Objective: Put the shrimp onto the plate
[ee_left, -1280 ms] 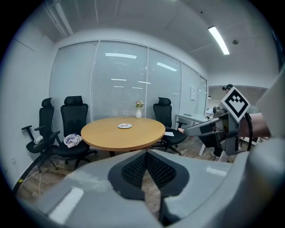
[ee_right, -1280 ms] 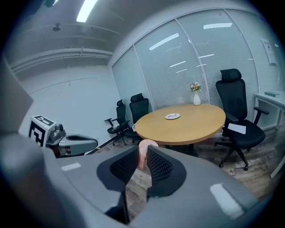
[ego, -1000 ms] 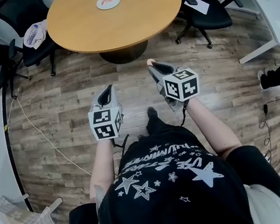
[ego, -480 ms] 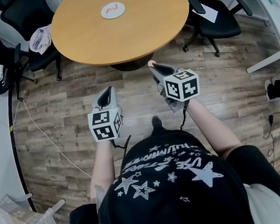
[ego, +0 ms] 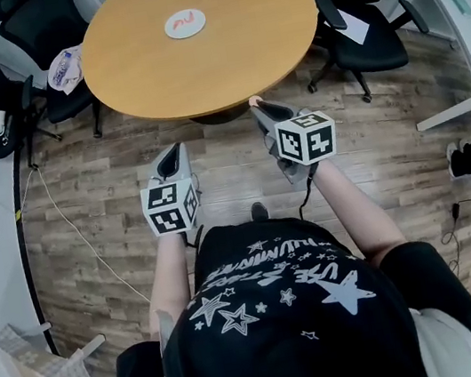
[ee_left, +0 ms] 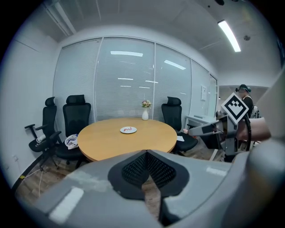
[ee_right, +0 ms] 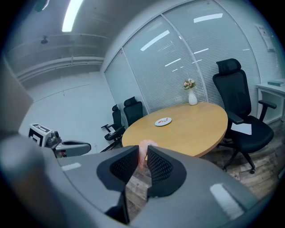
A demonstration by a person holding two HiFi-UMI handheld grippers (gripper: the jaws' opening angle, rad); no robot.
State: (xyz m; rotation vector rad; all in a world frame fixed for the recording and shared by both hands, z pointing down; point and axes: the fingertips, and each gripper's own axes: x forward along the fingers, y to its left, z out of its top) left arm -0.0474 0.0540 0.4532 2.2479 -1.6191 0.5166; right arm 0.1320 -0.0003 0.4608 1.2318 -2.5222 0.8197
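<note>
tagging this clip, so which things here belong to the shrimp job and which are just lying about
Job: shrimp, clamped in the right tool; plate; round table it sits on.
Lying about: vase of flowers; office chairs; bag on a chair; paper on a chair; left tool, shut and empty.

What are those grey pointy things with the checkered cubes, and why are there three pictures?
Those are two pinching tools called grippers, and a person holds one in each hand. One picture looks down from a camera on the person's head. The other two come from a camera riding on each gripper. The left gripper is shut with nothing in it. The right gripper pinches a pink shrimp. Ahead stands a round wooden table. On it are a white plate with something small and red, and a vase of flowers.
</note>
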